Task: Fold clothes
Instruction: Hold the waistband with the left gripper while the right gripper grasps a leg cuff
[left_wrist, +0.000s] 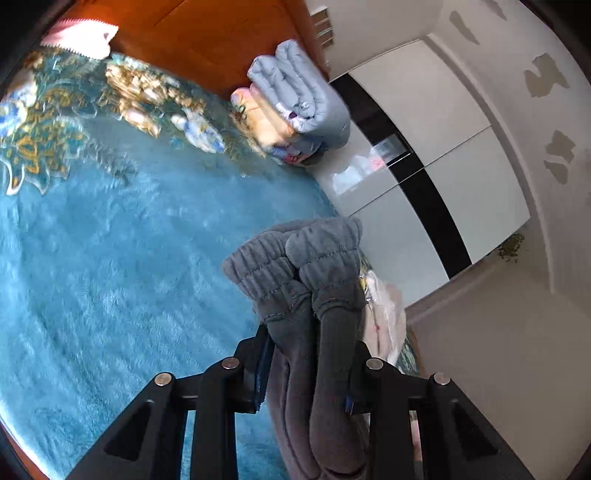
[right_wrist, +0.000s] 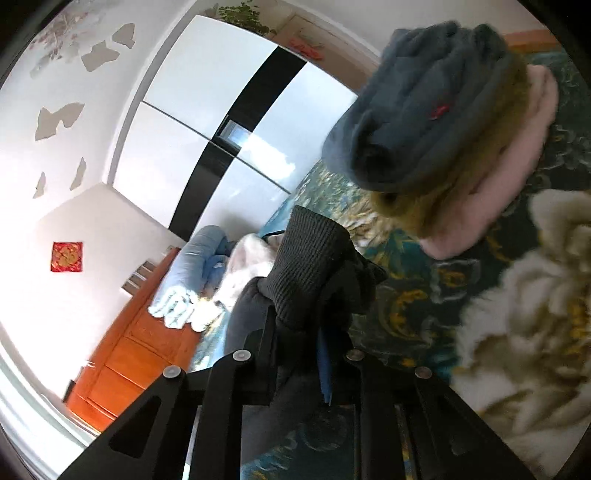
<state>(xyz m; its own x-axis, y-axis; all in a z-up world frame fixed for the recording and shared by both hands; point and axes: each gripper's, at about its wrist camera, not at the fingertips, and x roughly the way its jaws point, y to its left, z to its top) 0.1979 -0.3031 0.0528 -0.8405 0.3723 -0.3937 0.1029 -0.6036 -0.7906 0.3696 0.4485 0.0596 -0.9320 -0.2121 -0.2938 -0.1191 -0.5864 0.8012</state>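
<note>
Grey trousers (left_wrist: 295, 280) held up over the blue bed cover (left_wrist: 110, 258).
Left gripper (left_wrist: 306, 369) fingers clamp the gathered waistband at lower centre; right gripper (right_wrist: 314, 350) fingers pinch a ribbed cuff (right_wrist: 310, 258), folded clothes (right_wrist: 443, 110) stacked upper right.

Your left gripper (left_wrist: 308, 354) points slightly downward, its black jaws closed on the gathered elastic waistband of the grey trousers (left_wrist: 291, 273), which bunches up beyond the fingertips and hangs down between the two linkage arms. Your right gripper (right_wrist: 314, 343) is tilted the same way, a little below level, its jaws pinched tight on the ribbed dark cuff (right_wrist: 306, 266) of the same kind of fabric, with a blue pad showing on the inner face of one finger (right_wrist: 325, 365). Neither of your hands nor a sleeve shows in either wrist view.
</note>
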